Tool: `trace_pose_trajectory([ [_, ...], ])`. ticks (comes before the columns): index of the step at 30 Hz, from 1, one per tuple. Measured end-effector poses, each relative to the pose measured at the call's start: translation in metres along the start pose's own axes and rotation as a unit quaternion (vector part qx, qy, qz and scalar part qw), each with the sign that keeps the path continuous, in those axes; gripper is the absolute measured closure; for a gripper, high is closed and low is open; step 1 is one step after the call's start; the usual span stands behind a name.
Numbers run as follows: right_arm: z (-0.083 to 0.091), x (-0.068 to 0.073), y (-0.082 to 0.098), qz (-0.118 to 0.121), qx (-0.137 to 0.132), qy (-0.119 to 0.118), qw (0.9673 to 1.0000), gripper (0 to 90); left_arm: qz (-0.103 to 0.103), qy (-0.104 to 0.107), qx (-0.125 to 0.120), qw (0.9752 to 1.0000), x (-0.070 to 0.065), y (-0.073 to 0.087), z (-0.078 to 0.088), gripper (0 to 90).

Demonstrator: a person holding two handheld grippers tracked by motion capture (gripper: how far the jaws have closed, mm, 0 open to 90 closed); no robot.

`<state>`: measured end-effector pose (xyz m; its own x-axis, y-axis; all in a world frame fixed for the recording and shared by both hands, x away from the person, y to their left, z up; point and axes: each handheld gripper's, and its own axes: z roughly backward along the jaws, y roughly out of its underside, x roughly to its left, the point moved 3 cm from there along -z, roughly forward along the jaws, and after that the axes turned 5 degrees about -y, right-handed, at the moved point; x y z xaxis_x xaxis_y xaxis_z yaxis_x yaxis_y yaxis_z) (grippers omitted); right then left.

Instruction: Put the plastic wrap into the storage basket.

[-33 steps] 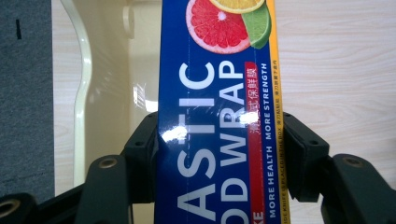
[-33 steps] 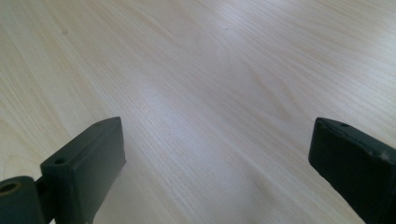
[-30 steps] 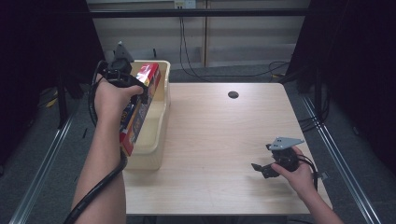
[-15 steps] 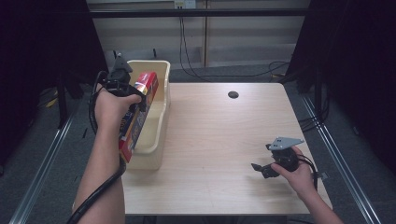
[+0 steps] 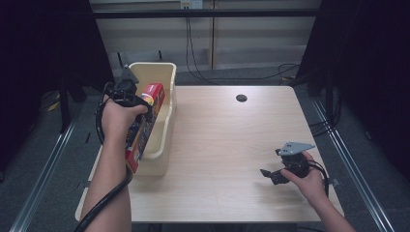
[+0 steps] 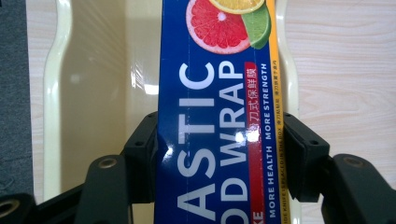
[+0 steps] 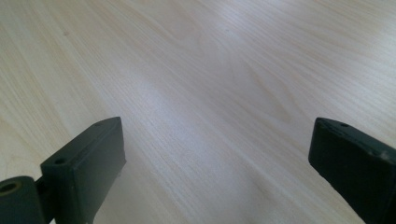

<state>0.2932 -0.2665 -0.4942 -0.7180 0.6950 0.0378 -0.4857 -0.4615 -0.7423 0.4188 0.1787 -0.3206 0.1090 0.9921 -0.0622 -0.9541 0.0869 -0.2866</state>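
My left gripper (image 5: 145, 112) is shut on a long blue and red plastic food wrap box (image 5: 146, 123), held lengthwise over the cream plastic bin (image 5: 167, 79) at the table's left side. In the left gripper view both jaws press the sides of the plastic wrap box (image 6: 215, 116), with the bin (image 6: 93, 84) underneath. At the table's front right my right gripper (image 5: 269, 175) rests low over the wood, open. Its jaws stand wide apart in the right gripper view, where my right gripper (image 7: 217, 158) has only bare table between them.
The light wooden table (image 5: 222, 145) has a round cable hole (image 5: 241, 98) near its far edge. Cables hang behind the table by the back wall. Dark floor and metal rails flank both sides.
My left gripper has carried the wrap box slightly left and lower over the bin. The right gripper has stayed where it was.
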Motion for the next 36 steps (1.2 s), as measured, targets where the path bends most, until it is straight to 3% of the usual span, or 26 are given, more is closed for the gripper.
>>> trace_pose_trajectory([
  [7,-0.001,0.000,0.000,0.001,0.003,0.002,1.0000,3.5,0.005,0.002,0.006,1.0000,0.001,0.003,-0.008,40.5],
  [13,-0.002,0.001,0.000,0.002,0.004,0.000,1.0000,3.5,-0.006,0.002,0.014,0.9999,0.001,0.004,-0.015,40.4],
  [17,-0.002,0.002,0.000,0.001,0.005,-0.001,1.0000,3.5,0.005,0.004,0.018,0.9998,0.000,0.005,-0.020,40.4],
  [20,-0.002,0.001,0.000,0.001,0.005,-0.001,1.0000,3.5,-0.003,0.001,0.018,0.9998,0.001,0.005,-0.021,40.3],
  [21,-0.002,0.001,0.000,0.001,0.005,0.000,1.0000,3.5,0.006,0.002,0.018,0.9998,0.000,0.005,-0.022,40.3],
  [36,-0.002,0.001,0.001,0.003,0.006,-0.002,1.0000,3.5,0.008,0.000,0.035,0.9993,0.001,0.002,-0.033,39.8],
])
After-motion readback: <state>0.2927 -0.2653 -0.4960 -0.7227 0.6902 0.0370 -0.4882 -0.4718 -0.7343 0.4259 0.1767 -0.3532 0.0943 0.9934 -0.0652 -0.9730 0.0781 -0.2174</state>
